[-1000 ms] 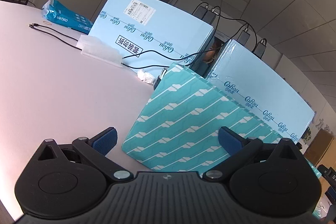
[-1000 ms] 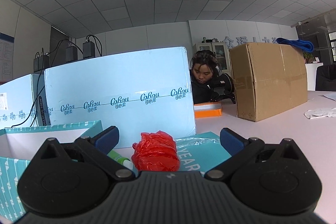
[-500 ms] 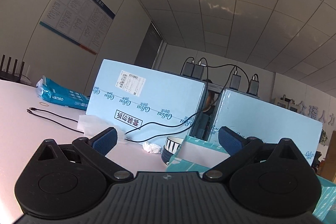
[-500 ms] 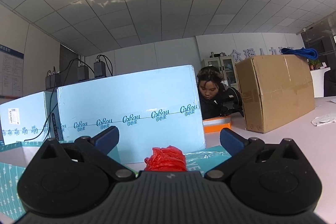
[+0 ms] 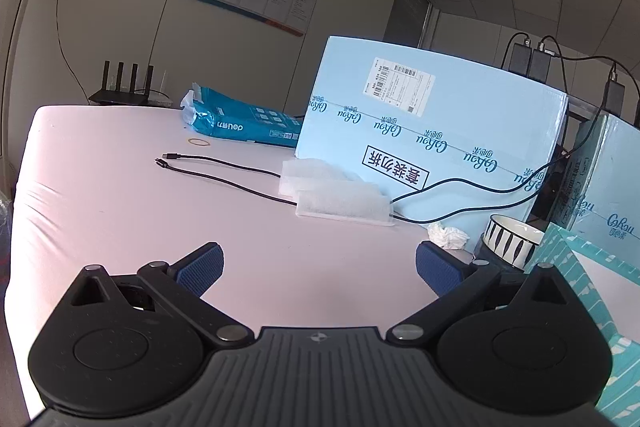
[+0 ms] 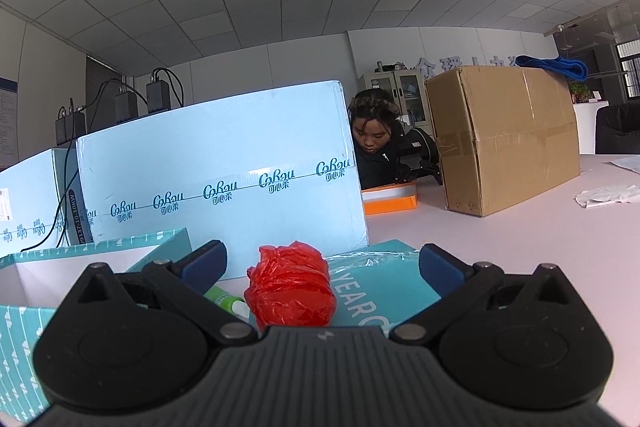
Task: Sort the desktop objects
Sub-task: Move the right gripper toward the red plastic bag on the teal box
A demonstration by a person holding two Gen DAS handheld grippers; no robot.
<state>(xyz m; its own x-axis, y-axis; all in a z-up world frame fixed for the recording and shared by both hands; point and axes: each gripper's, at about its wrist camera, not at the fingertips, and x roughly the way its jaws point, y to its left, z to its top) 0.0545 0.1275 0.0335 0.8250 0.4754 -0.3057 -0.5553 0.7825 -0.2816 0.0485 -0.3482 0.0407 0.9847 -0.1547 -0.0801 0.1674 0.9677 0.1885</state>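
My left gripper [image 5: 319,263] is open and empty above the pink table [image 5: 120,211]. A striped bowl [image 5: 510,239] stands just beyond its right finger, beside a crumpled tissue [image 5: 448,235] and the teal patterned box [image 5: 592,279]. My right gripper [image 6: 322,265] is open and empty. A crumpled red plastic bag [image 6: 290,287] lies between its fingers, close to the gripper body. A green and white pen [image 6: 226,301] lies left of the bag, a teal booklet [image 6: 384,283] right of it. The teal box [image 6: 60,267] shows open at the left.
Large light-blue cartons [image 5: 432,131] [image 6: 220,183] stand along the back. Black cables [image 5: 224,171], white foam pouches [image 5: 336,195], a rubber band [image 5: 199,141] and a blue packet [image 5: 244,123] lie on the table. A brown carton [image 6: 504,139], an orange box [image 6: 390,199] and a seated person [image 6: 380,143] are behind.
The left gripper has swung left and tilted down, so the table, cables and bowl now show. The right gripper has tilted slightly down; the red bag shows more fully. Both stay open.
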